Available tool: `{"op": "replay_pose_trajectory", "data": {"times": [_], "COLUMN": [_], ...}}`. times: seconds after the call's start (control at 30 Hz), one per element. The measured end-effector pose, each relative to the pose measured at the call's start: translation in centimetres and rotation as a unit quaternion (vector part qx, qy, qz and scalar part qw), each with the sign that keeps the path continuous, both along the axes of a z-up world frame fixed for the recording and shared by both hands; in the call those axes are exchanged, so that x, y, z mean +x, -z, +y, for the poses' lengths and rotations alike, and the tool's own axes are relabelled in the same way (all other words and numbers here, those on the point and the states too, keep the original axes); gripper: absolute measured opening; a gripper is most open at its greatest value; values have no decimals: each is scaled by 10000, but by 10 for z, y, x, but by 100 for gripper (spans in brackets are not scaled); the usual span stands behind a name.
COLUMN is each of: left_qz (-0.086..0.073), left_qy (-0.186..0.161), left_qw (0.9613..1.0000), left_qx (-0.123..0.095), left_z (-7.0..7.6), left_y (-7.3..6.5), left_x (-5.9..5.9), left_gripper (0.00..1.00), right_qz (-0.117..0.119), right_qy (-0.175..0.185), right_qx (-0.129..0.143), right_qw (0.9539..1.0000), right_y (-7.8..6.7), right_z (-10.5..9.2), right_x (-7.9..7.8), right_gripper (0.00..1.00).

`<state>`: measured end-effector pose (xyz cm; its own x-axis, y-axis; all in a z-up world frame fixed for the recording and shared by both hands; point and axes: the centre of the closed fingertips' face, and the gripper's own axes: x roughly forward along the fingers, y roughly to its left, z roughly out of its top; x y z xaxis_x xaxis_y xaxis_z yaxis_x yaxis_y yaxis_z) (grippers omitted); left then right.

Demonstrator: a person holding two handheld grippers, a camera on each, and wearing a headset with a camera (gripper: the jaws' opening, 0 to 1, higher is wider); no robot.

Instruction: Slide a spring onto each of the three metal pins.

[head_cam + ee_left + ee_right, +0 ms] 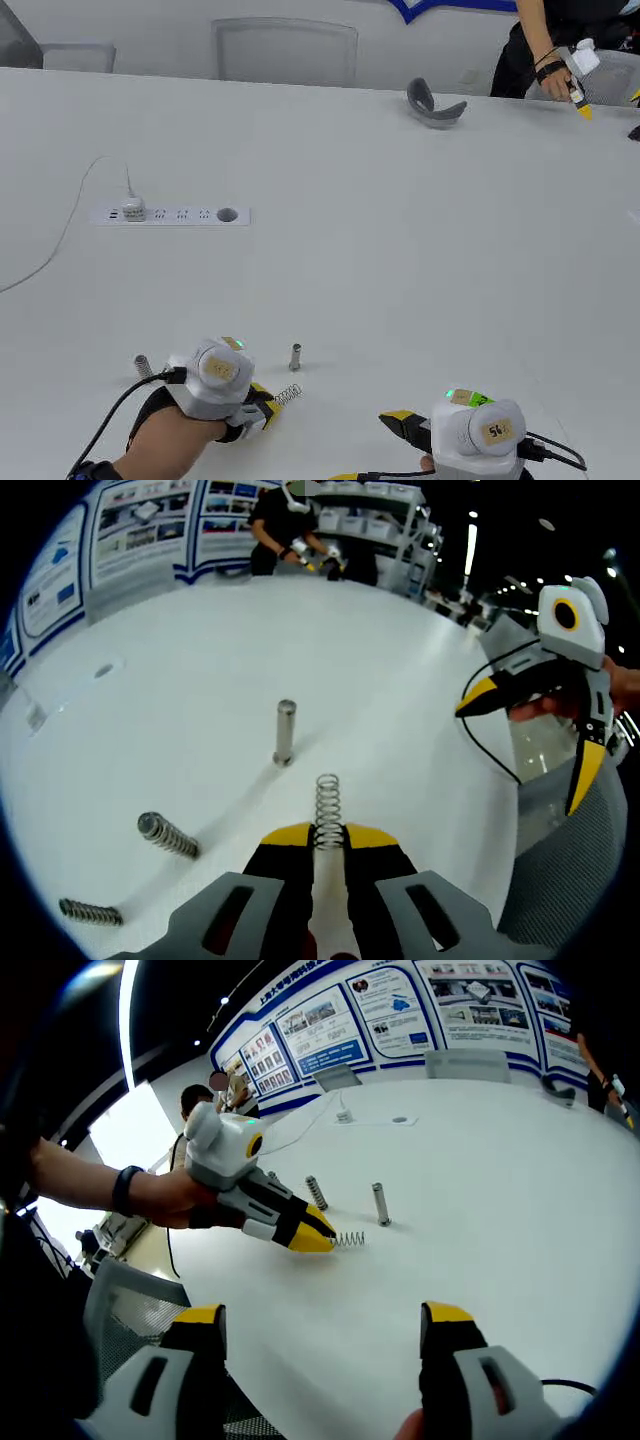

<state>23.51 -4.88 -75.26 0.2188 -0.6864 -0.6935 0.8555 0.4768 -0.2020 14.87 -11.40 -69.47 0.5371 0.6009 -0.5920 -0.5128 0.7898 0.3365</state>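
(a) Far left: a covered pin [143,366], standing with a coil already over it. The left gripper view shows a second coil [90,912] further left; I cannot tell whether it sits on a pin

(b) My left claw [262,405], jaws together and clamped on the near end of the spring [288,394]. The spring sticks straight out past the yellow tips, so its long axis carries on the line of the jaws. It lies close to level, just above the table [400,250]. Its free end points away from me and to my right. In the left gripper view that end aims a little to the right of the bare pin

(c) The bare pin [295,356], just beyond the spring's free end and apart from it. It stands upright, so its long axis is vertical, roughly square to the spring

(d) My right claw [322,1315], well to the right, jaws wide apart and holding nothing

Step in hand, as I judge it: threading this spring onto the bare pin. To do it well I should lift and roll my left wrist until the open end faces down. Then I centre it over the pin's top, line up the two axes and lower slowly. Since only one end is gripped, the free end may wobble or snag on the pin's rim
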Motion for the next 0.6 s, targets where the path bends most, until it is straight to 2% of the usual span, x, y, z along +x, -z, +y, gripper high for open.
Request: {"op": "replay_pose_trajectory", "data": {"times": [0.3, 0.6], "left_qz": [21, -39], "left_qy": [-95, -231], "left_qw": [9999, 9995], "left_qx": [-84, -218], "left_z": [17, 31], "left_y": [-9, -23], "left_x": [-14, -19], "left_gripper": [11, 11], "right_qz": [-12, -27], "right_qy": [65, 86], "right_qx": [79, 270], "right_qw": [9999, 9996], "right_y": [-4, -7], "right_z": [2, 9], "right_x": [-2, -1], "right_gripper": [80, 78]}}
